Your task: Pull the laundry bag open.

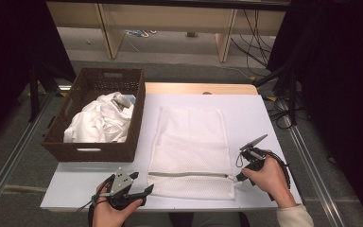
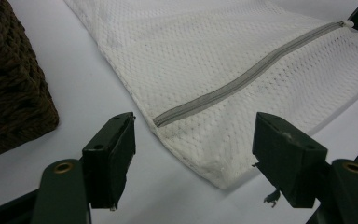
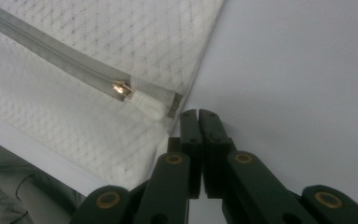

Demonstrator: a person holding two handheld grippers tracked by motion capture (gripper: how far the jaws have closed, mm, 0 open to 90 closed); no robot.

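Observation:
A white mesh laundry bag [image 1: 189,137] lies flat on the white table, its grey zipper [image 1: 189,175] running across near the front edge. In the left gripper view my left gripper [image 2: 193,158] is open, its jaws either side of the bag's near left corner [image 2: 219,175] and the zipper's end [image 2: 168,116]. From above, the left gripper [image 1: 143,182] sits just left of the bag. My right gripper [image 1: 238,178] is at the zipper's right end. My right gripper [image 3: 198,114] is shut, its tips against the bag's edge beside the brass slider [image 3: 120,89] and white end tab [image 3: 151,107].
A dark wicker basket [image 1: 137,123] holding crumpled white clothes [image 1: 99,120] stands on the table's left, and its corner [image 2: 9,84] is close to my left gripper. Bare table [image 1: 250,118] lies right of the bag. Wooden furniture legs and cables are on the floor beyond.

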